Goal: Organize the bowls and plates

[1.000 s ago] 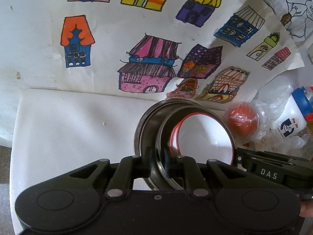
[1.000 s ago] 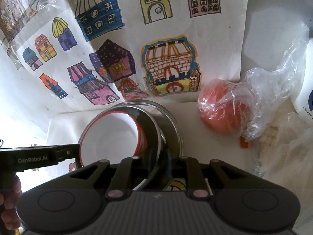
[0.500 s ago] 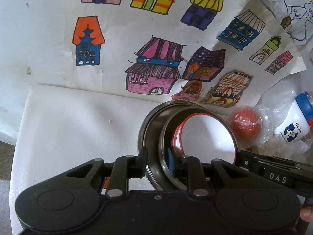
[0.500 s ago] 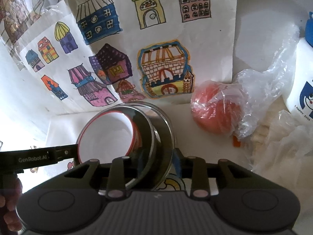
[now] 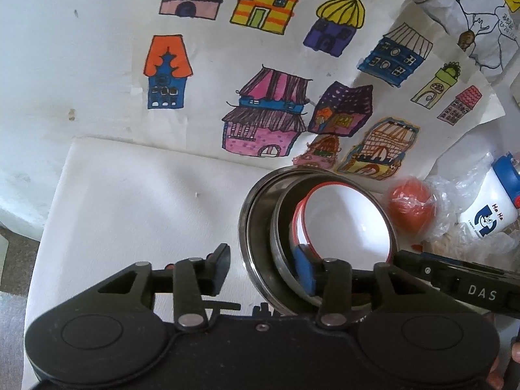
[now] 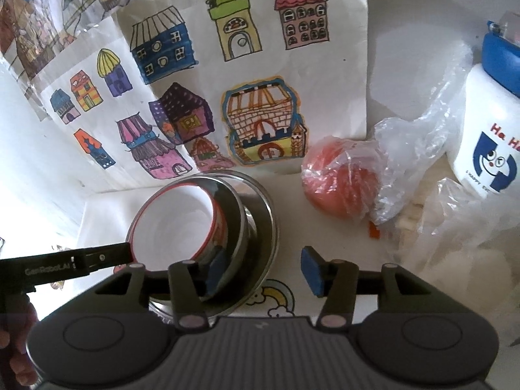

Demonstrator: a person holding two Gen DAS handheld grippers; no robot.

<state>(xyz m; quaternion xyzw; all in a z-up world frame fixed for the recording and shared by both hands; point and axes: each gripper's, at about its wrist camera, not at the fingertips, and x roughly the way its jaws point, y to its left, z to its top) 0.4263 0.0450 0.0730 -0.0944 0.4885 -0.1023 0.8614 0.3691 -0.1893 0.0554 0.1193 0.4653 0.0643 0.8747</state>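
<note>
Both jaws opening. Left hand-held gripper [image 5: 265, 268] and right hand-held gripper [image 6: 261, 268] each straddle a rim of the nested steel bowls [image 5: 260, 227] holding the red-rimmed white bowl [image 5: 349, 217], mid-counter [image 5: 146, 211]. Risk: a pad snags a rim, tipping the stack.

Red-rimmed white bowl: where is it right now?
The white bowl is nested in the inner of two steel bowls, centre-right in the left wrist view, on the white mat left of the bagged orange ball.
</note>
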